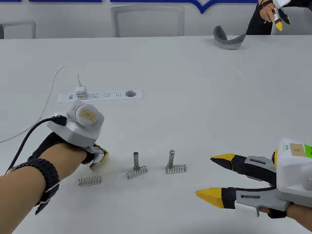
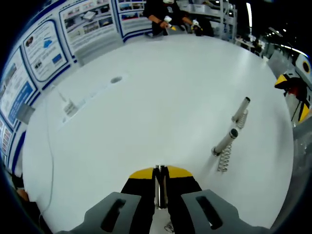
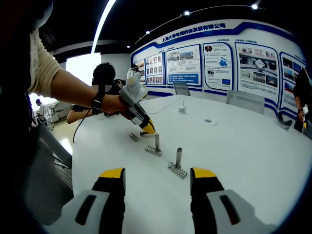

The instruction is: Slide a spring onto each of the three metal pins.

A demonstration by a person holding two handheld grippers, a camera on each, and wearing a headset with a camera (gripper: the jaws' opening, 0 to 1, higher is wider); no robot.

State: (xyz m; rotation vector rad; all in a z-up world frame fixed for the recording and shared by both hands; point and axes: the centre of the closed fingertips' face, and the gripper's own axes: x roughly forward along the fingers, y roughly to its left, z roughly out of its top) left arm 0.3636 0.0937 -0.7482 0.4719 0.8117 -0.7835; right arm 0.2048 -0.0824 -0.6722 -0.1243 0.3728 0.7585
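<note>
Springs and pins sat along the near edge of the white table (image 1: 195,87), and nothing was threaded yet! The left gripper (image 1: 101,157) was down toward the near left corner. Its jaws were clenched on what looked like the third pin (image 2: 159,191), a thin metal rod between the pads, though that view was tight, so call it probable. The right gripper (image 1: 213,176) hovered by the near right corner, jaws spread wide, holding nothing. Two pins stood upright mid-edge, the middle pin (image 1: 136,159) and the right-hand pin (image 1: 171,157). Each had a spring lying on its side at its foot: the middle spring (image 1: 137,172) and the right-hand spring (image 1: 176,168). The third spring (image 1: 89,181) lay loose just beside the left gripper. Best play, I judged: stand that pin square, pinch a spring at one end, line its bore over the tip, and lower it straight.
</note>
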